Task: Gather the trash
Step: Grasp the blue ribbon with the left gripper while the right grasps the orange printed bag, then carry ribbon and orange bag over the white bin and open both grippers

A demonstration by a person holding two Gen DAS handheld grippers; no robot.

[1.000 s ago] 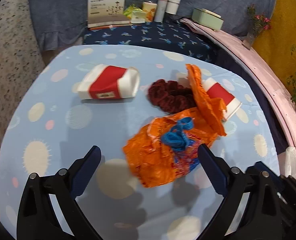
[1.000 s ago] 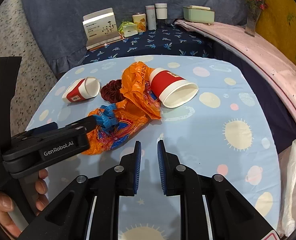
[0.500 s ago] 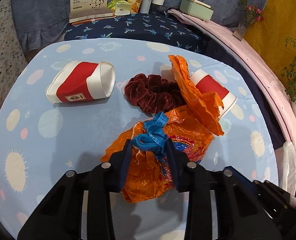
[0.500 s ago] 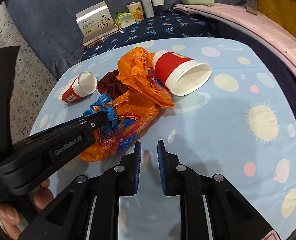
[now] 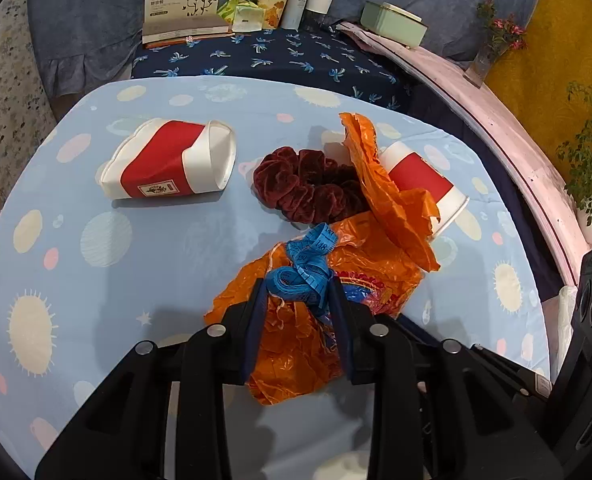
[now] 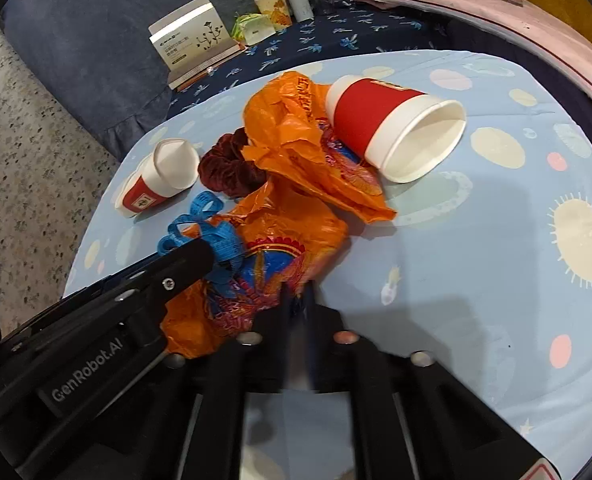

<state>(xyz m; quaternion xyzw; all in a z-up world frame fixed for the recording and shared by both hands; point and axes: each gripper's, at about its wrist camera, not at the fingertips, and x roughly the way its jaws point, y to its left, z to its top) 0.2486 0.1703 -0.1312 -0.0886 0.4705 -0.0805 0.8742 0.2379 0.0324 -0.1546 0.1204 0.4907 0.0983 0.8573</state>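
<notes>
The orange plastic bag (image 5: 320,312) lies crumpled on the near middle of the spotted blue table (image 5: 136,264), with a blue tape measure (image 5: 306,270) bunched on top of it. The bag is judged light, thin and limp, likely slippery, so it should be taken where the film is gathered into folds, not at a flat single layer. A far flap of the bag is draped against a tipped red paper cup (image 6: 392,124), and a dark red scrunchie (image 5: 308,188) lies touching the bag's far edge; both may be dragged along if the bag is lifted. A second, flattened red cup (image 5: 168,160) lies well apart to the far left. The cups are judged light and easily crushed.

The left gripper (image 5: 296,304) is seen clenched partway on the bunched bag and tape measure, both pads pressed into the bundle. Its jaws have just been closing, and are held apart only by the bulk between them.

The right gripper (image 6: 296,292) is brought to the bag's near right edge, and its jaws have just been closing to nearly nothing. A fold of orange film appears to be pinched between the tips, though blur leaves this uncertain.
</notes>
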